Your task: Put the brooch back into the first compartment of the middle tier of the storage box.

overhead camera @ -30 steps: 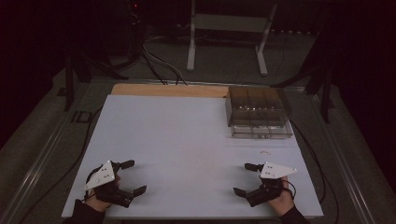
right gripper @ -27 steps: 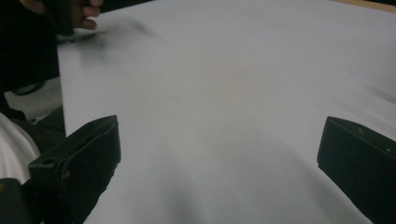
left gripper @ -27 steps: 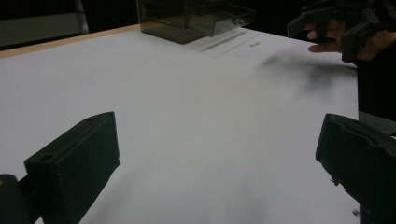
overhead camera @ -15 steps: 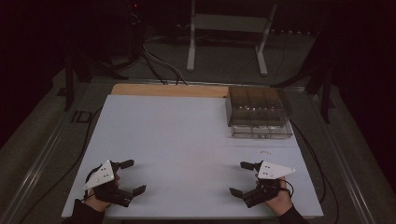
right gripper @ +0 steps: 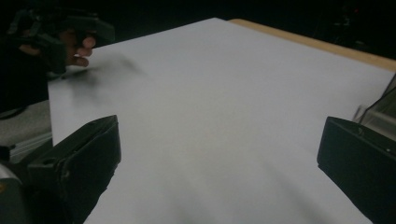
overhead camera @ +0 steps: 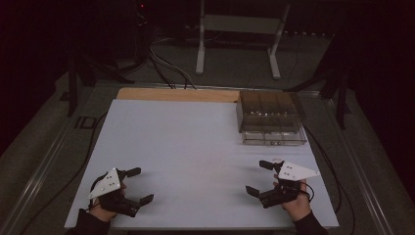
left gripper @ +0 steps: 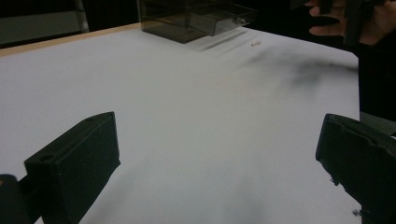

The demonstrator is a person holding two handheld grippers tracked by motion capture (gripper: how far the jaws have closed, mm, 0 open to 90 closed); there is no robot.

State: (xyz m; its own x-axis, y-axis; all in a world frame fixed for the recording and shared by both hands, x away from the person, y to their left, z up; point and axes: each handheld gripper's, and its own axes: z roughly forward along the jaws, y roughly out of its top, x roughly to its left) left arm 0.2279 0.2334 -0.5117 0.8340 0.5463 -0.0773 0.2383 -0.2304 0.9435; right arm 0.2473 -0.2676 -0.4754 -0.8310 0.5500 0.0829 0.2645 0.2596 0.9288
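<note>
The left gripper (overhead camera: 139, 186) sits at the lower left of the high view, jaws wide, holding nothing. The right gripper (overhead camera: 259, 177), lower right, is wide too. Just above it lies a small pale piece (overhead camera: 277, 160), near the clear box (overhead camera: 270, 117).

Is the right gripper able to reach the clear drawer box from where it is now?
Probably yes: the right gripper is open, and bare white table lies between it and the clear drawer box.

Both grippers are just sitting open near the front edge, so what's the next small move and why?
Probably ease the right gripper forward toward the clear drawer box. Its jaws stand wide open with nothing between them, and it is the nearer one; the left gripper sits at the far side of the white table.
</note>
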